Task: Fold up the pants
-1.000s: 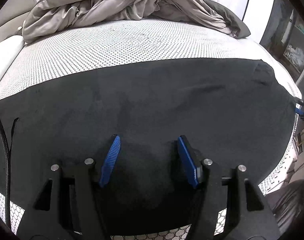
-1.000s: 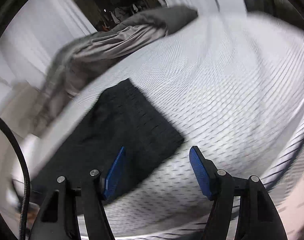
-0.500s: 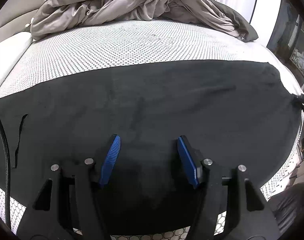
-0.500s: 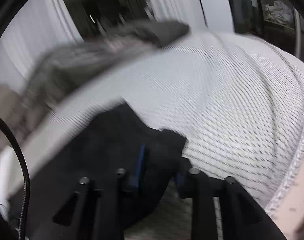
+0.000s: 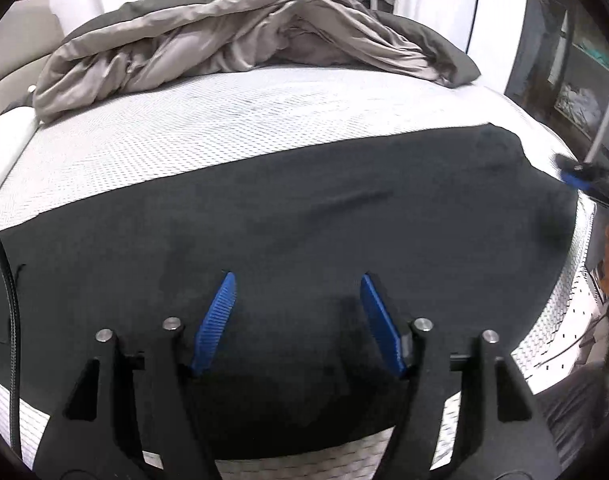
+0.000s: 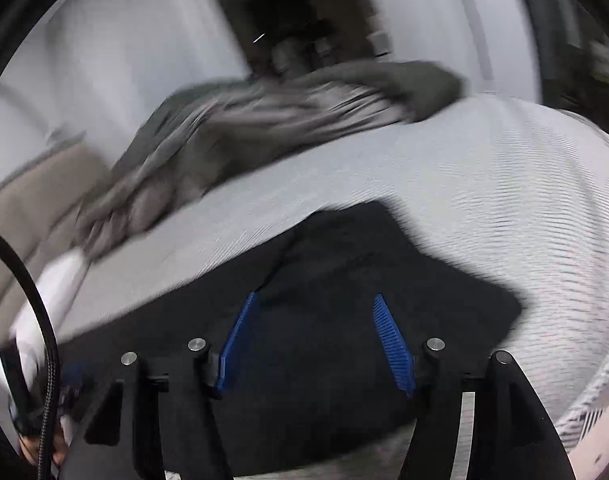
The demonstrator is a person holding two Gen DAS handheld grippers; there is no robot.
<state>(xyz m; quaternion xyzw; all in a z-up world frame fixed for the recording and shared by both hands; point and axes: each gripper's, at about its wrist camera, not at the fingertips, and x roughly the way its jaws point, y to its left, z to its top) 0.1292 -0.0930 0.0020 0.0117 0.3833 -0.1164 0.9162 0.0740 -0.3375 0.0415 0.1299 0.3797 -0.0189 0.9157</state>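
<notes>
The black pants (image 5: 304,216) lie spread flat across the bed (image 5: 224,128), below the grey duvet (image 5: 232,36). Both the left tool (image 5: 298,320) and right tool (image 6: 316,340) have just been opening; each hovers empty over the cloth. Smoothing looks done; next, grip an end to fold over.

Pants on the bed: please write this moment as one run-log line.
pants: flat on bed | left fingers: open, just widened, empty | right fingers: reopened, empty

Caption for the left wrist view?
Open left gripper above black pants spread flat on the bed.
</notes>
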